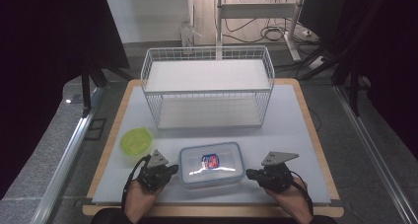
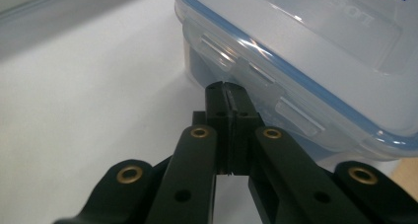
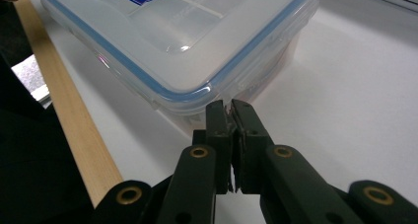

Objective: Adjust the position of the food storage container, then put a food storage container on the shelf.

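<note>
Lidded container (image 1: 212, 164) between two grippers

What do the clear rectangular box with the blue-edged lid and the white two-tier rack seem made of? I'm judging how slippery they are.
Clear rectangular box: apparently glossy translucent plastic; glare streaks on the lid, moulded latch flaps. White two-tier rack: probably coated wire mesh, thin gridded walls; its flat shelves look matte, material unclear.

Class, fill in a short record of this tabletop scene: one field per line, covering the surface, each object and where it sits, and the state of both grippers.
surface: white board with wooden edge
rack: white wire shelf at the far side
box: clear lidded container, blue seal, near edge, between the grippers
bowl: green round container, left of box
left gripper: jaws shut, tips at a box side latch
right gripper: jaws shut, tips at a box corner
</note>
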`<state>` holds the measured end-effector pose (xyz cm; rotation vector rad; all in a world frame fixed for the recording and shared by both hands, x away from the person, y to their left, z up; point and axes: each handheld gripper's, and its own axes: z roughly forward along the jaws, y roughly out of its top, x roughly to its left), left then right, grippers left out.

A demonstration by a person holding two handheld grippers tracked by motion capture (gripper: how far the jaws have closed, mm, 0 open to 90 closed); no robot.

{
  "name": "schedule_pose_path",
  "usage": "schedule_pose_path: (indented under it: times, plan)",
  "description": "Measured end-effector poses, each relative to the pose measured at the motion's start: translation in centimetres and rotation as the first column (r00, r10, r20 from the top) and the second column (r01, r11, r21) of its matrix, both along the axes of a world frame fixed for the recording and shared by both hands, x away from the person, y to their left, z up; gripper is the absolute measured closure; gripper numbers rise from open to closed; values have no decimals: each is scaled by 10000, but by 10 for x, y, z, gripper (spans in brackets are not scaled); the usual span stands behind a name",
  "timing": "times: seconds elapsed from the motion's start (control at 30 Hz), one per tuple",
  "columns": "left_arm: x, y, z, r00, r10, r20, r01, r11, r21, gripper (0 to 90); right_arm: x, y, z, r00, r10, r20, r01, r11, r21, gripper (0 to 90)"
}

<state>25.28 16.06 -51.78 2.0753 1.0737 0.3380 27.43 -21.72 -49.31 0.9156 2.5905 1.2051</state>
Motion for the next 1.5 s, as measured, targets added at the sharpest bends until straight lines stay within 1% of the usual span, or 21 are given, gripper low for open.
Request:
schedule_pose_path:
  times: [0.03,0.1,0.23,0.27,0.33,0.4,0.43,0.47,0.53,0.63,0.67,0.7,0.73,0.77,0.8,0.87,0.93,0.97,1.1,1.27,1.5]
  plan:
    - [7,-4,1,10000,-43,60,42,9998,189,898,1,-1,0,10000,-77,18,77,10000,-3,864]
    - [10,-6,1,10000,-15,88,13,9998,174,899,1,-2,0,9999,-137,59,138,9999,-14,864]
    - [26,-12,0,9998,-61,169,58,9997,226,899,4,-8,1,9994,-337,12,337,9994,-6,848]
    - [26,-12,0,9998,-61,169,58,9997,226,898,4,-8,1,9994,-337,12,337,9994,-6,848]
    - [28,-11,0,9998,-185,102,184,9997,144,889,5,-8,1,9993,-384,-50,383,9992,-152,791]
    - [26,-5,2,9999,-115,92,112,9992,386,731,5,-9,1,9990,-444,-44,443,9985,-322,730]
    - [26,-5,2,9999,-115,92,112,9992,386,633,5,-9,1,9990,-444,-44,443,9985,-322,730]
    - [21,1,4,9997,-108,228,94,9982,591,542,6,-12,1,9984,-564,60,566,9975,-427,648]
    - [18,6,6,9995,-82,295,63,9979,645,418,7,-16,1,9968,-776,184,782,9962,-370,559]
    - [14,12,8,9986,-251,456,227,9984,525,287,9,-22,1,9936,-1072,351,1076,9942,-82,426]
    - [13,13,8,9984,-278,494,256,9987,447,255,10,-24,2,9922,-1161,464,1163,9932,-10,390]
    - [13,13,8,9984,-278,494,256,9987,447,235,10,-24,2,9922,-1161,464,1163,9932,-10,390]
    - [13,14,9,9981,-318,537,301,9990,324,199,12,-26,3,9905,-1240,592,1235,9923,123,326]
    - [14,14,9,9981,-285,549,269,9992,298,199,12,-26,3,9905,-1240,592,1235,9923,123,326]
    - [14,15,9,9979,-272,582,254,9992,304,147,13,-27,3,9884,-1344,706,1328,9908,279,263]
    - [14,15,9,9979,-294,569,282,9994,219,127,14,-28,3,9881,-1377,680,1350,9900,419,226]
    - [14,17,9,9979,-384,527,384,9993,1,117,14,-28,3,9880,-1394,672,1365,9896,450,203]
    - [14,17,9,9970,-416,659,422,9991,-82,93,15,-28,2,9883,-1385,639,1354,9895,501,173]
    - [14,19,10,9937,-603,947,633,9976,-289,56,15,-27,1,9885,-1342,692,1308,9901,513,132]
    - [14,19,7,9897,-831,1169,859,9961,-187,39,16,-28,1,9875,-1395,738,1353,9891,588,100]
    - [14,18,10,9888,-859,1223,942,9935,-637,43,16,-24,1,9910,-1205,575,1168,9911,641,49]
